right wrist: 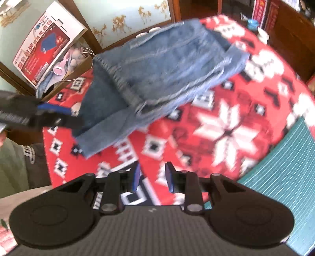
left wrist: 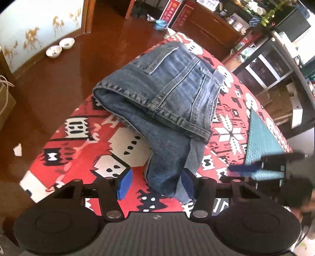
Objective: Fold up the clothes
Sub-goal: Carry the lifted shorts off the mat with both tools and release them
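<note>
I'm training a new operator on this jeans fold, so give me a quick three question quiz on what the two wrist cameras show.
1. True or false: the left gripper is clamped shut on the jeans.
2. What lies under the jeans? A) bare wood B) red patterned cloth C) white towel
3. What is between the right gripper's fingers?

Key: 1 false, its fingers stand apart around the near leg end. 2 B. 3 nothing.

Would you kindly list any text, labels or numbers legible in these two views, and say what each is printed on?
Nothing can be read for certain.
White and red box leaning by the wall: large Chinese characters, too blurred to transcribe.
Red signs on the far cabinet: gold Chinese characters, too small.
Green cutting mat: grid lines only.
Jeans: no label visible.
</note>
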Available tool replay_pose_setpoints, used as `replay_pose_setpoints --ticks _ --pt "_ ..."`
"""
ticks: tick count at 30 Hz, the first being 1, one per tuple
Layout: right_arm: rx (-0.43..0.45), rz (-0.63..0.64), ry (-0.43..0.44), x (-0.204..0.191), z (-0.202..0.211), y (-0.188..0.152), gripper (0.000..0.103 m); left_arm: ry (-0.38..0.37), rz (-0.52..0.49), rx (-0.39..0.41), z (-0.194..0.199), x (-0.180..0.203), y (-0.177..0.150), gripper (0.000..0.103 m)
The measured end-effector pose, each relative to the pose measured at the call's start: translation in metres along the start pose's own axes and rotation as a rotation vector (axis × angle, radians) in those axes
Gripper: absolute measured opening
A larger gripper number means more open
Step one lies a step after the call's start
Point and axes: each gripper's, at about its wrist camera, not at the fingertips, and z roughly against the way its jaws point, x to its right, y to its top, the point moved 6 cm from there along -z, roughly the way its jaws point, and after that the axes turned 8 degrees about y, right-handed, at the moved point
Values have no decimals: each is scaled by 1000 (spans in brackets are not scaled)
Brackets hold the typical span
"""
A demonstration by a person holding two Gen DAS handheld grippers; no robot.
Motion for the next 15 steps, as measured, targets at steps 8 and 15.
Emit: replay_pose_setpoints --ticks 8,15 --pt "36 17 36 -18 -7 -18 30 -162 146 -44 -16 -9 -1 49" --pt "57 40 73 -32 -12 -17 32 -231 243 -158 -24 -6 -11 25"
